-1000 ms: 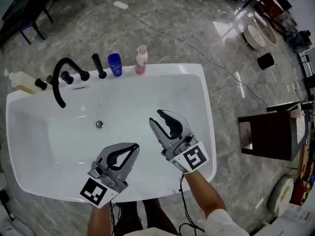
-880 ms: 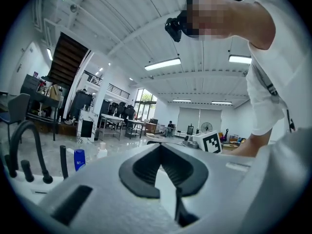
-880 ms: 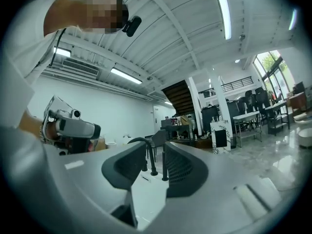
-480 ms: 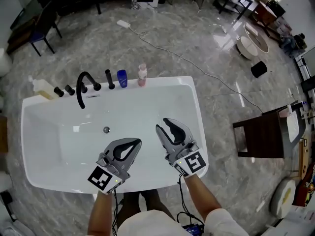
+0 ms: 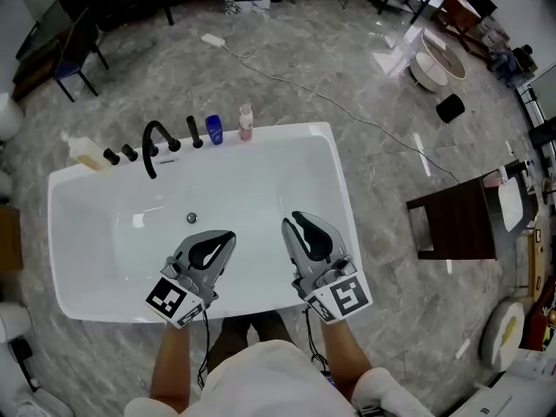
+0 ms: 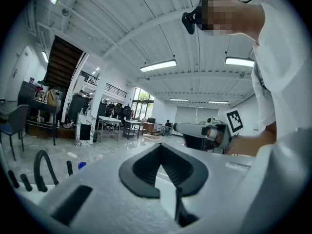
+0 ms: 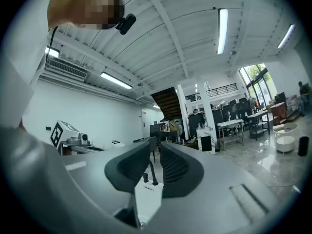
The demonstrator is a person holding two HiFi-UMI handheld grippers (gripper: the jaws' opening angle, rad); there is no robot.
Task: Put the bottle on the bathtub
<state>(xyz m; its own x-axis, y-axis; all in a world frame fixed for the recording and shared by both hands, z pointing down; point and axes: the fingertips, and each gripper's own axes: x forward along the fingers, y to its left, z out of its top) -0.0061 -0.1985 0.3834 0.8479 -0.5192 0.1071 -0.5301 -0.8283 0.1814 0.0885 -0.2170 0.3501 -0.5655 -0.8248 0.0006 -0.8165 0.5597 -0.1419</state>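
Observation:
A pink bottle (image 5: pixel 246 122) stands upright on the far rim of the white bathtub (image 5: pixel 340 189), with a blue bottle (image 5: pixel 214 129) just left of it and a black faucet (image 5: pixel 155 144) further left. A pale yellow bottle (image 5: pixel 87 152) lies at the far left corner. Both grippers hover over the tub's near end, far from the bottles. My left gripper (image 5: pixel 229 235) (image 6: pixel 161 146) is shut and empty. My right gripper (image 5: pixel 292 221) (image 7: pixel 155 147) has just been closing; a narrow gap is left, with nothing between the jaws.
A white cable (image 5: pixel 347 115) runs across the marble floor beyond the tub. A dark wooden stand (image 5: pixel 456 224) is to the right, with a round white basin (image 5: pixel 433 59) and a black pot (image 5: pixel 450 107) further back. A blue chair (image 5: pixel 74 46) stands at the far left.
The head camera has pulled back, so the tub looks smaller. Both grippers have risen and stay over the tub's near end. The right jaws have narrowed.

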